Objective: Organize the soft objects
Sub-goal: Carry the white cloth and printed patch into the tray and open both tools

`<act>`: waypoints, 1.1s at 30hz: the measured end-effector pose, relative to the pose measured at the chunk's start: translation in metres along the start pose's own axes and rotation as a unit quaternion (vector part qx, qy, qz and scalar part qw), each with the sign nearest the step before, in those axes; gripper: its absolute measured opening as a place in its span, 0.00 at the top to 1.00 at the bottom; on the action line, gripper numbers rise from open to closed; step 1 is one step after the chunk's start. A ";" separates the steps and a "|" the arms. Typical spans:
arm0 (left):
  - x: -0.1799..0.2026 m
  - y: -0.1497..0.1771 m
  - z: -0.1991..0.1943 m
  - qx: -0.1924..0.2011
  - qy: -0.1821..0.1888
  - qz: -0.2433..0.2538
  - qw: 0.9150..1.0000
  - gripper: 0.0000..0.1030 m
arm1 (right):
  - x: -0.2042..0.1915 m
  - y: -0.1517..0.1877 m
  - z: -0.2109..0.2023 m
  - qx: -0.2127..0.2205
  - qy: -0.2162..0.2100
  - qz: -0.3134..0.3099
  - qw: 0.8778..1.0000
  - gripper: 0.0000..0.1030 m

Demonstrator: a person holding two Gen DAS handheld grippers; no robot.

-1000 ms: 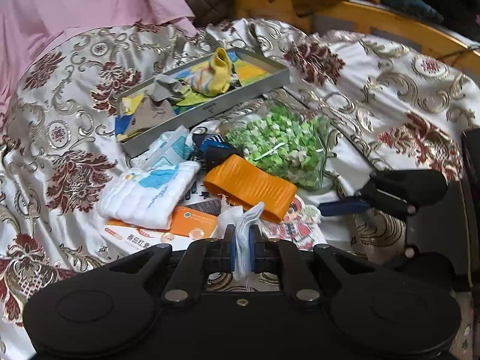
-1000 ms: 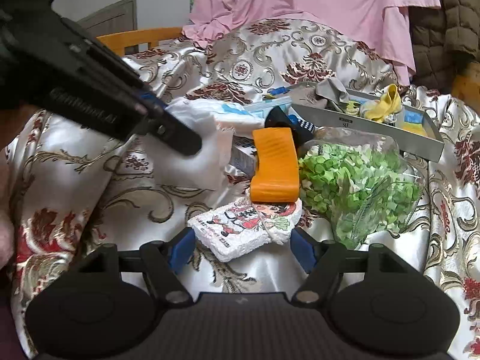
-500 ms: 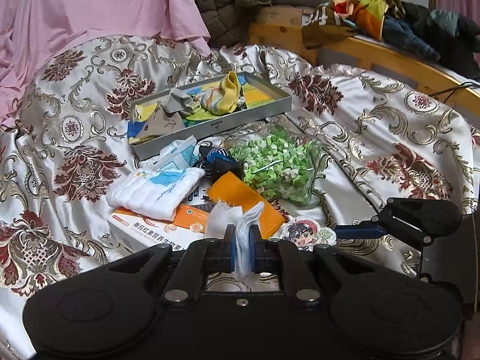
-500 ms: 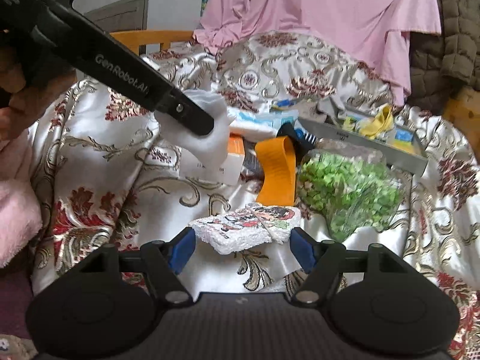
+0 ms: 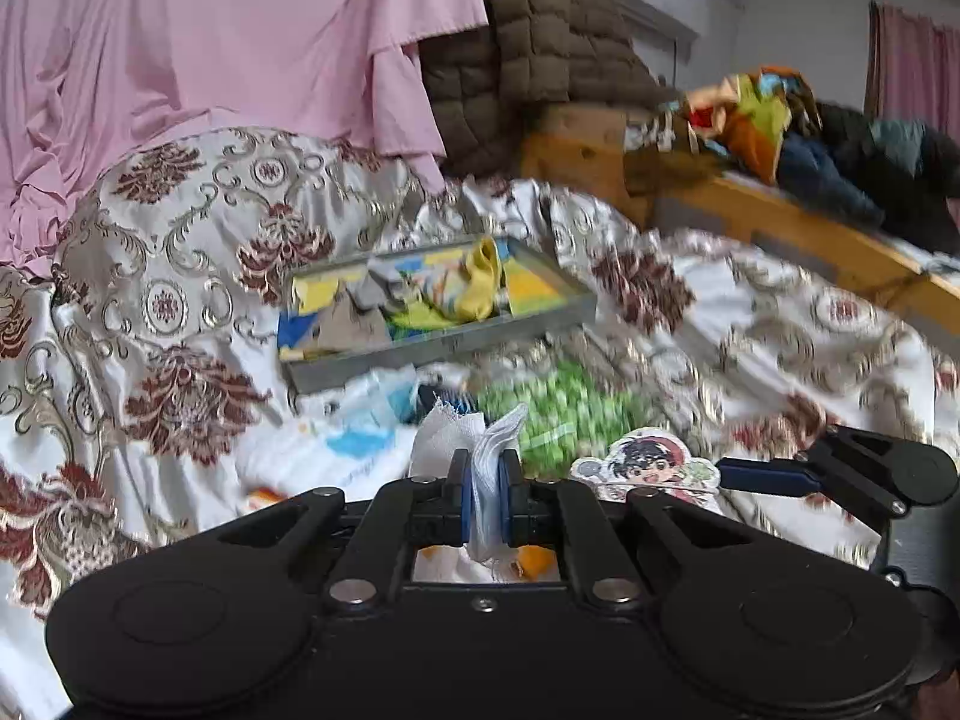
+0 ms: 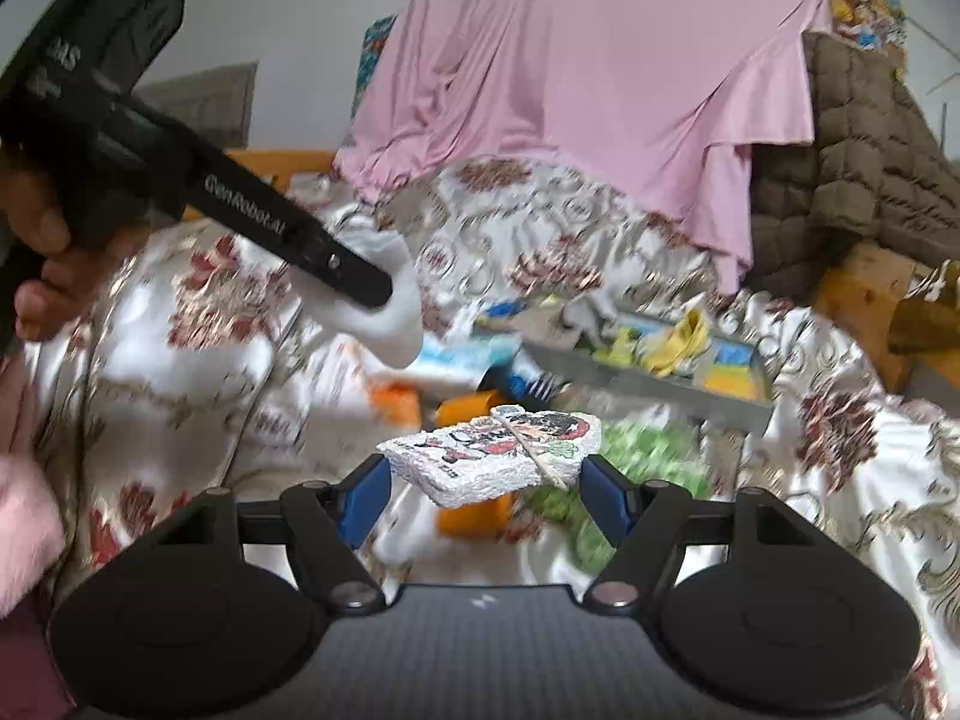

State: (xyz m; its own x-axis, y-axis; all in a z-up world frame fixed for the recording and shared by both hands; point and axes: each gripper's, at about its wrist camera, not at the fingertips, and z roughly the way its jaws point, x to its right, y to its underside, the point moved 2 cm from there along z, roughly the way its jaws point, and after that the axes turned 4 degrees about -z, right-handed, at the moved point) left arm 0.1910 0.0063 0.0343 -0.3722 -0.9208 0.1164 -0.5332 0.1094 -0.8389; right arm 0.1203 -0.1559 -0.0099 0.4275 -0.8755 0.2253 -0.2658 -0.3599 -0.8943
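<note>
Left gripper [image 5: 485,495]: jaws pressed together, a white cloth [image 5: 474,438] being pinched between the pads
Right gripper [image 6: 483,489]: jaws wide, a cartoon sponge [image 6: 492,456] being clamped by its ends, long axis running across the jaws
Tray [image 5: 432,354]: lying ahead of both grippers, beyond the green bag [image 5: 564,414]; long axis running crosswise, far end tilted away
Nearer hand: judged to be the left, its cloth being pointed almost straight at the tray

home bedroom: brocade bedspread [image 5: 180,276], wooden bed frame [image 5: 780,222], strewn clothes [image 5: 840,150].
</note>
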 end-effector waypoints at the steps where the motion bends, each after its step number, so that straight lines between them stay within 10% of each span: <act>1: -0.002 -0.005 0.002 0.007 0.001 -0.004 1.000 0.91 | 0.004 -0.005 0.000 0.006 0.003 0.002 1.000 0.29; 17: -0.053 -0.129 0.122 0.089 0.010 -0.019 0.996 0.91 | 0.134 -0.101 0.126 0.043 0.036 -0.003 0.998 0.29; 33: -0.092 -0.188 0.339 0.025 -0.053 -0.028 0.998 0.91 | 0.256 -0.097 0.333 -0.040 0.050 0.044 0.997 0.29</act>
State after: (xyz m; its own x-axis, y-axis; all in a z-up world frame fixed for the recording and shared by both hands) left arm 0.5832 -0.0569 0.0007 -0.2584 -0.9598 0.1100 -0.5111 0.0392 -0.8586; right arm 0.5435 -0.2375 0.0056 0.3129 -0.9308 0.1890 -0.3671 -0.3021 -0.8798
